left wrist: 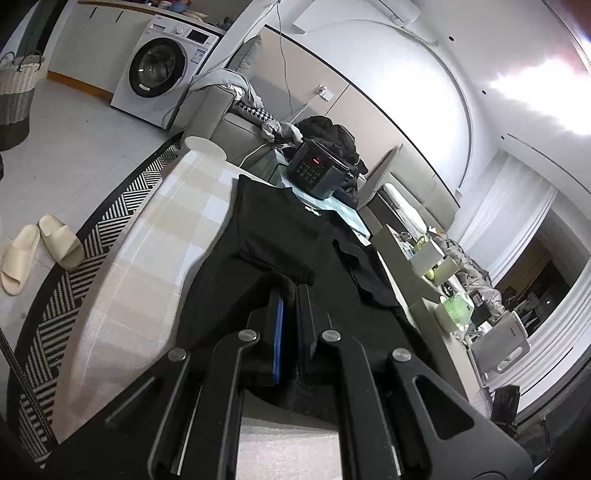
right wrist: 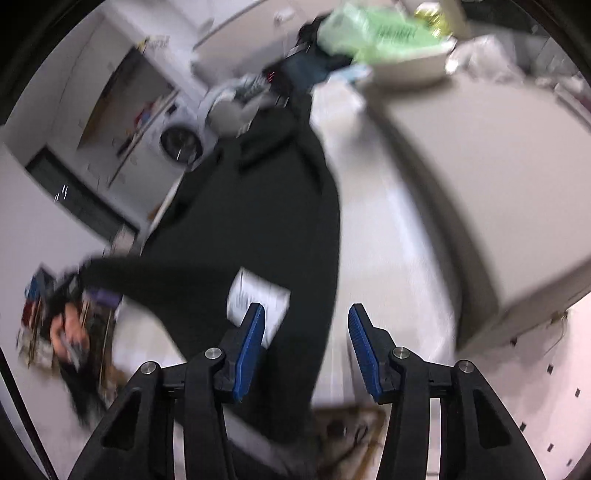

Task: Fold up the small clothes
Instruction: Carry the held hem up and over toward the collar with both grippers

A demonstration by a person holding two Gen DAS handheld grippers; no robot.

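the left gripper point(left wrist: 290, 291) is clenched on a bunched edge of the black garment point(left wrist: 280, 236), fabric pinched between its blue pads. the rest of the garment lies stretched out away from it along the table w/ the checked beige cloth point(left wrist: 147, 236), reaching toward a dark appliance w/ a red display point(left wrist: 317, 166) at the far end. a washing machine point(left wrist: 162, 70) stands behind on the floor, 2 cream slippers point(left wrist: 40, 243) sit beside the striped rug point(left wrist: 70, 280), and a woven basket point(left wrist: 18, 85) is at far left.

the right wrist view is blurred. the right gripper point(right wrist: 306, 325) is released, jaws apart, nothing pressed between the pads. the black garment point(right wrist: 266, 214) runs under and past its left finger, w/ a white label point(right wrist: 258, 295) showing just beyond that finger. a person's hand point(right wrist: 68, 336) w/ the other gripper holds the garment's far corner at left. a green packet point(right wrist: 376, 33) lies in a white tray point(right wrist: 410, 70) at the top, near a pale box point(right wrist: 498, 177).
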